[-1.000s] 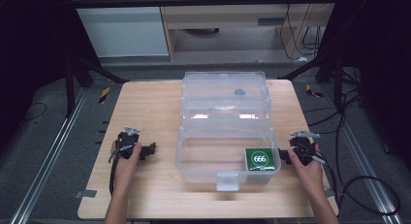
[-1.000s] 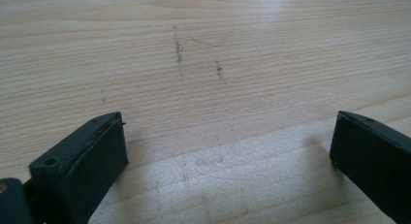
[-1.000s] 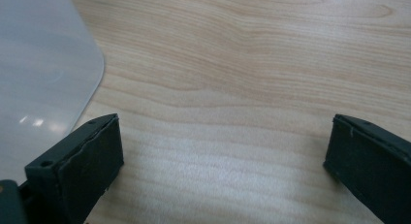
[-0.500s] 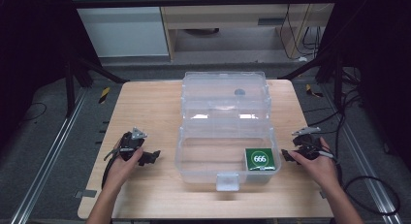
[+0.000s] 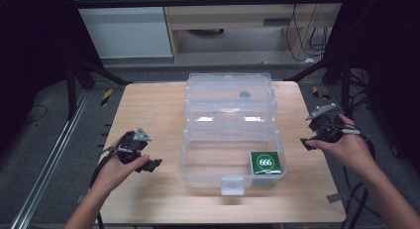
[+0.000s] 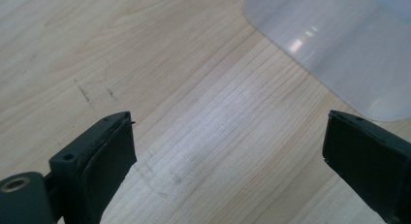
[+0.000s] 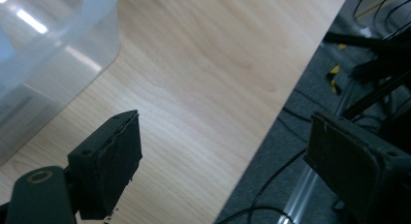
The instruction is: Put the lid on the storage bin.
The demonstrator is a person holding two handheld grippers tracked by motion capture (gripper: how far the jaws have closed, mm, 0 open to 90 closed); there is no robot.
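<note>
1. High view sets the scene: a clear plastic box point(image 5: 230, 157) stands open in the middle of the wooden table point(image 5: 148, 110), its lid point(image 5: 230, 92) thrown back toward the far edge. A green card point(image 5: 267, 163) lies flat in the box's near right corner.
2. Left gripper point(image 5: 154, 164) hovers over bare wood just left of the box; the left gripper view shows its jaws wide apart with nothing between them.
3. Right gripper point(image 5: 306, 143) hangs near the table's right edge, beside the box. Its jaws are likewise spread and empty, as the right gripper view shows.
4. To do the step well, the person would likely bring both grippers in level from either side, meet the lid's outer corners together, and swing it forward evenly so the hinge does not twist.
5. Thin, slick plastic may slip, so a square, gentle grip seems wise.
6. The card reads "666" in white inside a white ring; any smaller print is too blurred to make out.
</note>
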